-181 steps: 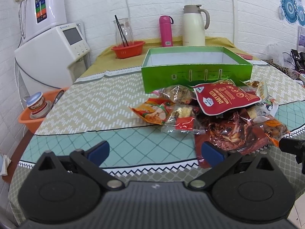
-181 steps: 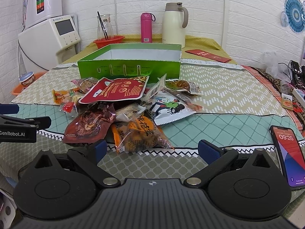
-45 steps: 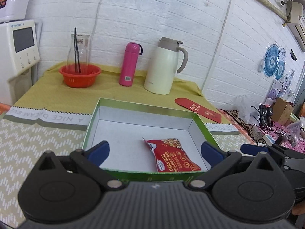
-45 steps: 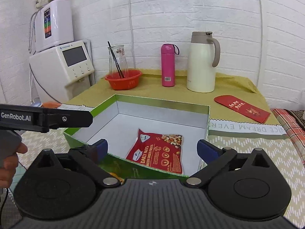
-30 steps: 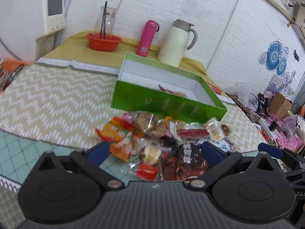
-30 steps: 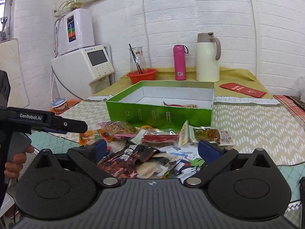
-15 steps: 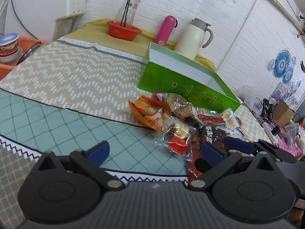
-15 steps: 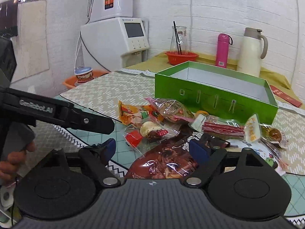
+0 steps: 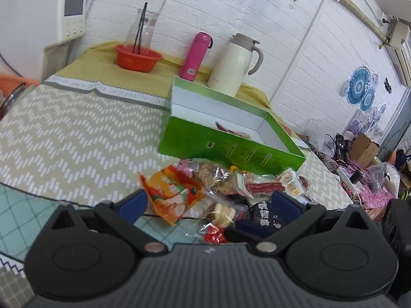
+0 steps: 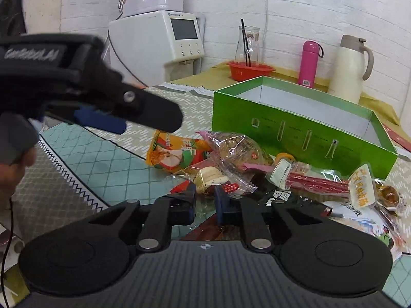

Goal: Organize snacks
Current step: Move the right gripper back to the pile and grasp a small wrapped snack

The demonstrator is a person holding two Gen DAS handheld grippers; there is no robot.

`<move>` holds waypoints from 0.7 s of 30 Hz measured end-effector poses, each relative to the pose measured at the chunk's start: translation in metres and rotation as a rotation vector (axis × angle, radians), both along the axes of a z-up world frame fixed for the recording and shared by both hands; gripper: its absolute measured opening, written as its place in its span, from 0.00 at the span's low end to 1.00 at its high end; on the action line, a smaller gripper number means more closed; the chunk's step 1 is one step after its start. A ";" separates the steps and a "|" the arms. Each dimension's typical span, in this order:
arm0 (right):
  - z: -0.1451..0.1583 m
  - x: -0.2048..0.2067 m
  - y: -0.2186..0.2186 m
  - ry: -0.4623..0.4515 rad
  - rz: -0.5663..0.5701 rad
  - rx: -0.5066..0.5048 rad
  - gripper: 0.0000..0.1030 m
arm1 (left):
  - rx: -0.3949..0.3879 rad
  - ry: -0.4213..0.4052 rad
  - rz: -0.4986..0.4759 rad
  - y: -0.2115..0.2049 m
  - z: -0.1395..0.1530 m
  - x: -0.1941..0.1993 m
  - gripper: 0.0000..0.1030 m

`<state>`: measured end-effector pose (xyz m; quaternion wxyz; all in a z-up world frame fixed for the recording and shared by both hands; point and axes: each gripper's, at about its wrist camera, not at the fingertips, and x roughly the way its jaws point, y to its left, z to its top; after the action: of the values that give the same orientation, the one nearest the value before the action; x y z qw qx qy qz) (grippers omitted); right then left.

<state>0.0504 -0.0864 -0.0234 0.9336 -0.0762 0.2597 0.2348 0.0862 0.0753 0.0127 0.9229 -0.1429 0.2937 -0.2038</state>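
Note:
A pile of snack packets [image 9: 231,192] lies on the patterned cloth in front of the open green box [image 9: 231,148], and a red nut packet [image 9: 226,128] shows inside the box. My left gripper [image 9: 209,205] is open above the near side of the pile, with an orange packet [image 9: 169,195] between its fingers. My right gripper [image 10: 205,205] is low at the pile's near edge. Its jaws are closing on the near end of a clear packet holding a round pastry [image 10: 210,177]. A dark red packet [image 10: 205,231] lies under it. The left gripper [image 10: 149,124] hovers at upper left.
Behind the box stand an orange basket with a glass jug [image 9: 138,56], a pink bottle [image 9: 195,56] and a cream thermos jug [image 9: 233,64]. A white appliance [image 10: 159,43] is at the back left. A hand [image 10: 15,169] holds the left gripper. Cables and bags [image 9: 359,159] crowd the right.
The right gripper's jaws have gone from wide apart to nearly together at the clear pastry packet, and it has sunk closer to the pile. The left gripper has swung toward the pile and box.

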 end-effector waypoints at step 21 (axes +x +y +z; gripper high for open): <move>-0.001 0.018 0.010 0.134 -0.024 0.063 0.87 | 0.053 0.056 0.052 0.014 -0.011 0.003 0.99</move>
<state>0.0686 -0.0763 -0.0240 0.9188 -0.0275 0.3151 0.2363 0.0891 0.0895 0.0015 0.9227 -0.1316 0.3211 -0.1680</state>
